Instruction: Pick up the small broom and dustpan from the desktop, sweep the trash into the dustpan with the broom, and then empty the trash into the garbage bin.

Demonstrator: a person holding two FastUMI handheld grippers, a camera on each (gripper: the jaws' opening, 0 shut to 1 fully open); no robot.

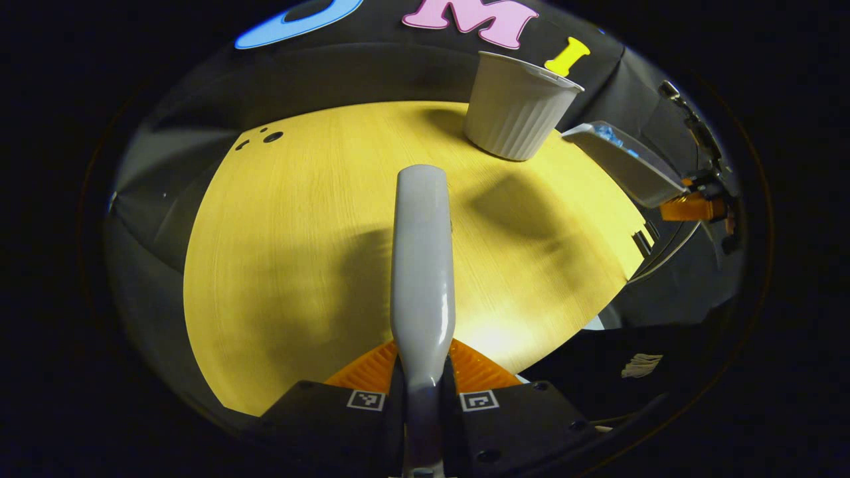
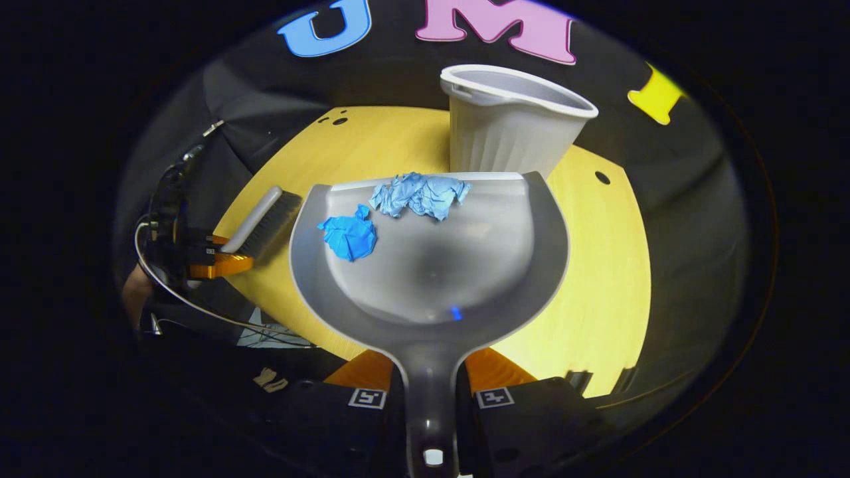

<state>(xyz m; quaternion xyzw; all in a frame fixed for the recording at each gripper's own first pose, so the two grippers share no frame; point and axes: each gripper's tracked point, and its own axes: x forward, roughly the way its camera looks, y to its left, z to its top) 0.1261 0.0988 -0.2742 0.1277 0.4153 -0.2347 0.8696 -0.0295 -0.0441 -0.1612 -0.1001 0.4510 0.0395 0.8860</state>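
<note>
Now the right tool has both fingers pressed on the dustpan handle, the pan held out ahead of it with two crumpled blue paper wads near its front lip, and the ribbed white garbage bin just beyond that lip. The left tool is clamped on the small broom handle, which runs straight ahead over the yellow bench. Both are light, stiff plastic, best gripped at the handle; the wads are featherlight and could roll off if the pan tips early. The bin's inside is hidden, and the broom's bristles can't be seen from its own tool
</note>
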